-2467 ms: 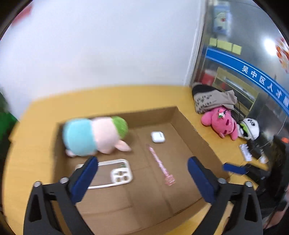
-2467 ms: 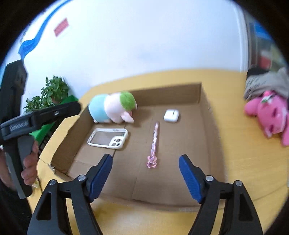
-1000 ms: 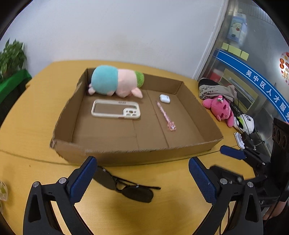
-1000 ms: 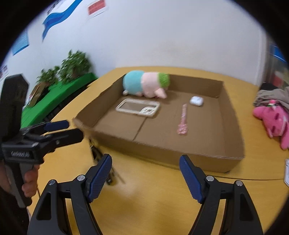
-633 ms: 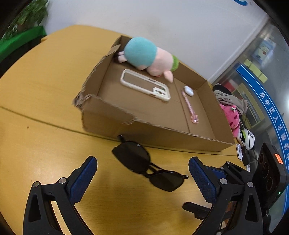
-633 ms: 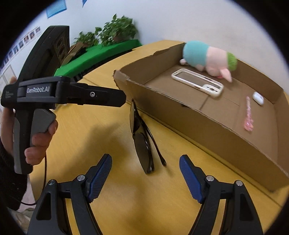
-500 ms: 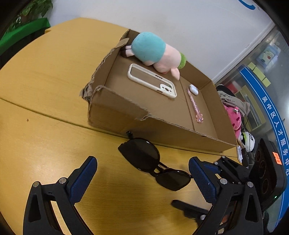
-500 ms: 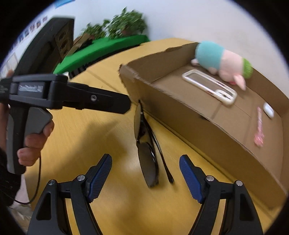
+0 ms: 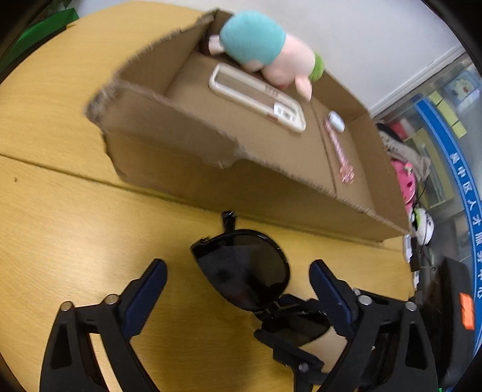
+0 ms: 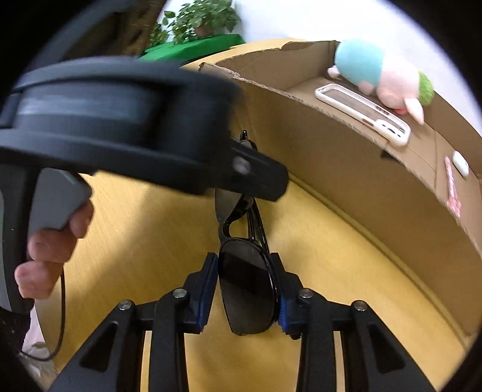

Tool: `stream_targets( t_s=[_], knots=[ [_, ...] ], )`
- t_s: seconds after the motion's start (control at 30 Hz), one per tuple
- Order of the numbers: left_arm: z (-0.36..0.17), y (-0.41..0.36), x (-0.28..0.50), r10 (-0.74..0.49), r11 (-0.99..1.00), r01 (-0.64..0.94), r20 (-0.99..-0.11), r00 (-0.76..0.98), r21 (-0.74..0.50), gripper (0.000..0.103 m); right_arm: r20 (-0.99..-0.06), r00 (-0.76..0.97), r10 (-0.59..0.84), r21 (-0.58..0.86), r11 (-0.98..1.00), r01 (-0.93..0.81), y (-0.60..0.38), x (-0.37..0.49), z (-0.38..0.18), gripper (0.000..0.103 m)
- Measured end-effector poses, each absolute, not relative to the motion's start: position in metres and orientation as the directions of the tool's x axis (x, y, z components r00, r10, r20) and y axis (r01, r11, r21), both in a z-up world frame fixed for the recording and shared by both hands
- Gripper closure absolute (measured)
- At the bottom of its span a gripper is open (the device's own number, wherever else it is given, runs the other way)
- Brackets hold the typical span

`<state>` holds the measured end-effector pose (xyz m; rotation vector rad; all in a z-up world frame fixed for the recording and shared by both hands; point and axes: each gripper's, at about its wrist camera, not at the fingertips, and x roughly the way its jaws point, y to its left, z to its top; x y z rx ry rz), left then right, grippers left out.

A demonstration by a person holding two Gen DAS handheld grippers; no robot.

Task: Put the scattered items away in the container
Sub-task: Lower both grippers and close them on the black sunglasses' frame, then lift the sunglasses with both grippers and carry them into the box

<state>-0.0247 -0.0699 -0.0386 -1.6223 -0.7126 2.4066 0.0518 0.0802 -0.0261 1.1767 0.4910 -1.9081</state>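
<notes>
Black sunglasses (image 9: 241, 271) lie on the yellow table in front of the cardboard box (image 9: 180, 156). My right gripper (image 10: 245, 286) is closing, and its blue pads touch both edges of the near lens (image 10: 247, 289). My left gripper (image 9: 238, 289) straddles the other lens. Its jaws are closing but stand wide, clear of the frame. In the box lie a plush toy (image 9: 265, 51), a white phone case (image 9: 256, 96), a white earbud case (image 9: 336, 122) and a pink pen (image 9: 340, 153). The right wrist view shows the left tool's black body over the far lens, held by a hand (image 10: 51, 241).
The box's tall front wall (image 10: 346, 169) stands just behind the glasses. Off the box's right end lie a grey cloth (image 9: 400, 147), a pink plush (image 9: 405, 181) and a panda toy (image 9: 423, 223). Potted plants (image 10: 198, 18) stand beyond the table's far edge.
Both grippers have come down onto the sunglasses. The right jaws have gone from wide apart to closed around one lens. The left jaws have narrowed a little around the other lens.
</notes>
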Motion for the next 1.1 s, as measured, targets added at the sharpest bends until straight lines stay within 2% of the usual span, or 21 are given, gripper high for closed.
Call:
stream_targets(
  t_s=[0.03,0.1,0.13,0.17,0.23,0.3,0.53,0.73,0.97,1.1],
  knots=[
    [-0.039,-0.067,-0.025,0.371,-0.881,0.132,-0.836,-0.404,-0.455,0.012,-0.870,-0.233,-0.435,0.084,-0.595,0.799,0.081,0.056,-0.027,0.079],
    [-0.039,-0.062,-0.025,0.375,-0.884,0.121,-0.839,-0.394,-0.452,0.019,-0.863,-0.292,-0.413,0.022,-0.607,0.794,0.083,0.070,-0.030,0.079],
    [-0.039,-0.060,-0.025,0.382,-0.881,0.120,-0.839,-0.388,-0.457,0.031,-0.860,-0.312,-0.405,-0.001,-0.609,0.793,0.083,0.076,-0.030,0.079],
    [-0.039,-0.058,-0.025,0.382,-0.881,0.122,-0.840,-0.384,-0.457,0.036,-0.858,-0.324,-0.399,-0.016,-0.610,0.792,0.083,0.081,-0.029,0.079],
    [-0.038,-0.056,-0.025,0.369,-0.888,0.126,-0.850,-0.376,-0.441,0.052,-0.852,-0.358,-0.382,-0.061,-0.607,0.792,0.082,0.093,-0.029,0.080],
    [-0.039,-0.057,-0.024,0.372,-0.884,0.137,-0.851,-0.370,-0.446,0.063,-0.847,-0.386,-0.364,-0.095,-0.611,0.786,0.083,0.100,-0.026,0.080],
    [-0.021,-0.049,-0.015,0.354,-0.896,0.118,-0.850,-0.390,-0.427,0.072,-0.825,-0.447,-0.345,-0.164,-0.611,0.774,0.092,0.117,-0.014,0.081],
    [0.017,-0.038,-0.010,0.318,-0.915,0.085,-0.834,-0.451,-0.395,0.073,-0.777,-0.514,-0.363,-0.202,-0.630,0.750,0.106,0.130,0.015,0.081],
    [0.067,-0.018,-0.034,0.292,-0.939,0.012,-0.819,-0.494,-0.343,0.073,-0.727,-0.553,-0.407,-0.163,-0.680,0.715,0.130,0.118,0.056,0.081],
    [0.091,-0.006,-0.073,0.299,-0.945,-0.033,-0.823,-0.483,-0.325,0.073,-0.711,-0.568,-0.415,-0.139,-0.709,0.692,0.143,0.090,0.082,0.081]
  ],
)
